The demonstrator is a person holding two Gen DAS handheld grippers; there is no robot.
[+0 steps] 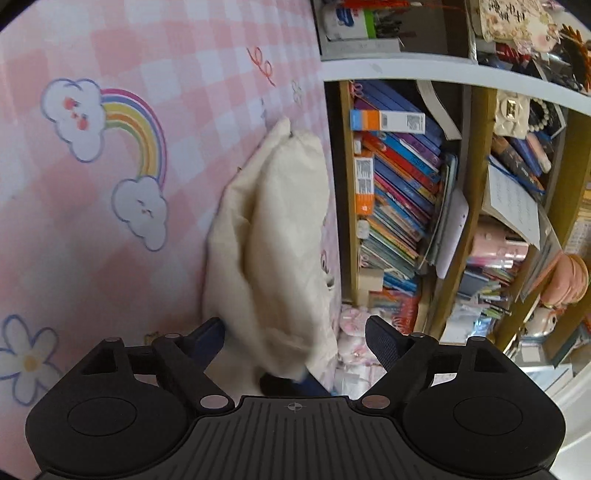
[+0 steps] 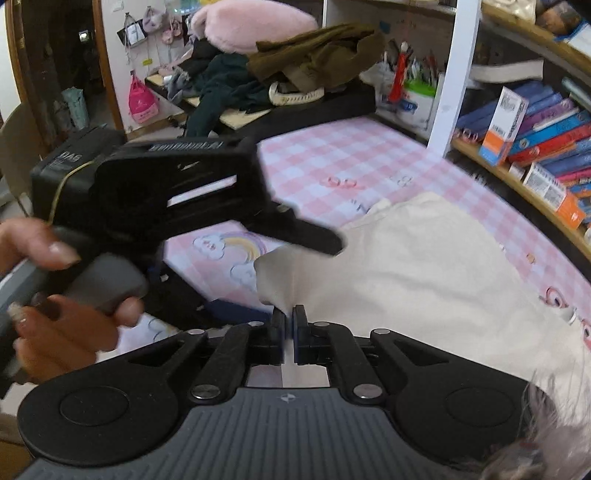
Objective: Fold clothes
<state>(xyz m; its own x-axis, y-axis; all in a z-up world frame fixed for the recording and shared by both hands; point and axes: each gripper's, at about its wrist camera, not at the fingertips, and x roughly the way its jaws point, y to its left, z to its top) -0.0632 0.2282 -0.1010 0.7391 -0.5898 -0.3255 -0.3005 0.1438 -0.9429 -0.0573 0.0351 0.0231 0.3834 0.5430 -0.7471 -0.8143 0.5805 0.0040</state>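
A cream garment (image 1: 273, 236) lies bunched on the pink checked sheet (image 1: 110, 184) beside the bookshelf. My left gripper (image 1: 295, 341) is open, its fingers (image 1: 384, 343) spread on either side of the garment's near end. In the right wrist view the same cream garment (image 2: 424, 273) spreads over the sheet (image 2: 351, 158). My right gripper (image 2: 289, 325) is shut on the garment's near edge. The left gripper (image 2: 314, 238) also shows there, held by a hand, above the cloth's left corner.
A bookshelf (image 1: 406, 192) packed with books stands right along the bed (image 2: 535, 147). A pile of dark and olive clothes (image 2: 295, 62) and a pink cushion (image 2: 251, 22) lie at the far end. A rainbow print (image 1: 129, 122) marks the sheet.
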